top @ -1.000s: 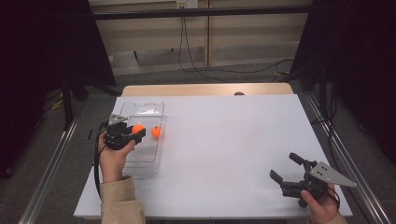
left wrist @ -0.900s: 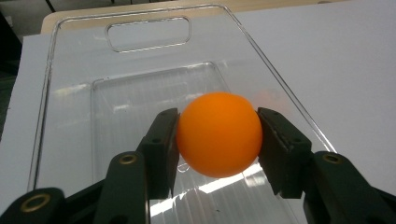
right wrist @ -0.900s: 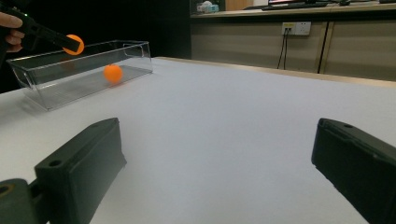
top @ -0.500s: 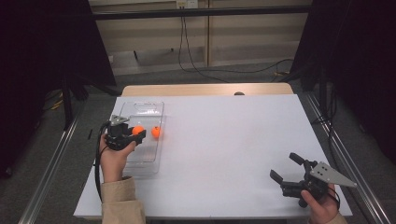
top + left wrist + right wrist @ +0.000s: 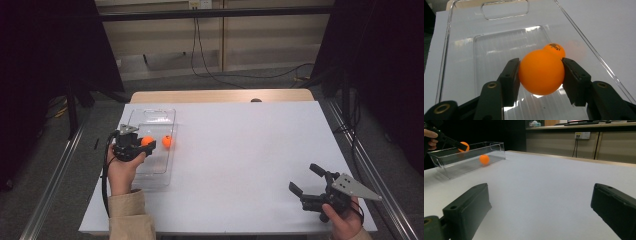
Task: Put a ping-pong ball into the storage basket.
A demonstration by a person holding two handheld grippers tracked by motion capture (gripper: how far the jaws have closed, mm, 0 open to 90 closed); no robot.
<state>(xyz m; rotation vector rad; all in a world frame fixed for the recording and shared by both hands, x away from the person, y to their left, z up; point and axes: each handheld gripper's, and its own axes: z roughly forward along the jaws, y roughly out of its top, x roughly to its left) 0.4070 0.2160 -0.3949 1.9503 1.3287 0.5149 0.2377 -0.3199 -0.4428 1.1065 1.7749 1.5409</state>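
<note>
My left gripper [image 5: 146, 143] [image 5: 541, 72] is shut on an orange ball [image 5: 147, 141] [image 5: 541, 72] [image 5: 464, 146], held above the clear plastic tray [image 5: 150, 120] [image 5: 456, 50] [image 5: 441, 160]. A second orange ball [image 5: 167, 141] [image 5: 555, 48] [image 5: 484, 159] lies inside the tray by its right wall, just beyond the held one. At the table's near right corner my right gripper [image 5: 306, 179] [image 5: 541, 202] stands open over bare white tabletop, with nothing between its jaws.
The white table sheet [image 5: 250, 150] spreads between the two hands. A wooden strip [image 5: 220, 95] runs along the far edge. Metal rails [image 5: 55, 175] flank the table, and cables [image 5: 215, 70] trail on the floor behind.
</note>
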